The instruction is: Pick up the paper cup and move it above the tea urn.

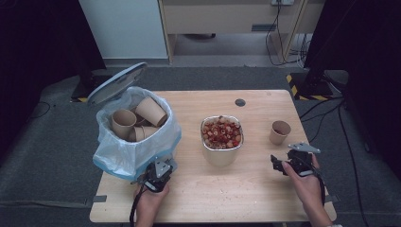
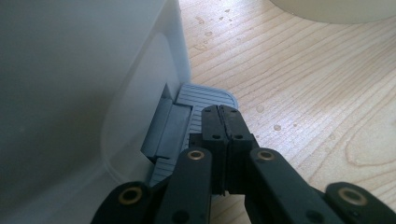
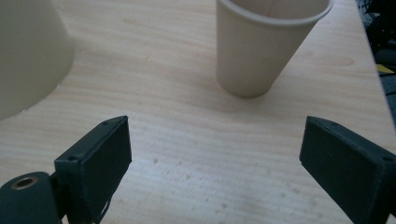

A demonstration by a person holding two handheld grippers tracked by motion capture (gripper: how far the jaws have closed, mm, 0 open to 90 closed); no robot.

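2 grippers are held low over the worktop [image 1: 255, 189]: the left gripper [image 2: 222, 114], fingers pressed together, is set on the bin's pedal [image 2: 205, 95]; a bowl [image 1: 222, 140] sits centre; the right gripper [image 3: 215, 154], fingers spread wide, is aimed at a paper cup [image 3: 266, 42].

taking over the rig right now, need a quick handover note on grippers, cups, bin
Left gripper: shut, tips pressing the bin's grey pedal; lid is up.
Right gripper: open, empty, aimed at the upright paper cup just ahead.
Bin, lined with a bag, at table's left, holds several cups.
Bowl of red and pale pieces sits mid-table.
Done, apparently: those cups binned.
Likely left: grasp the last cup, drop it in, release the pedal.
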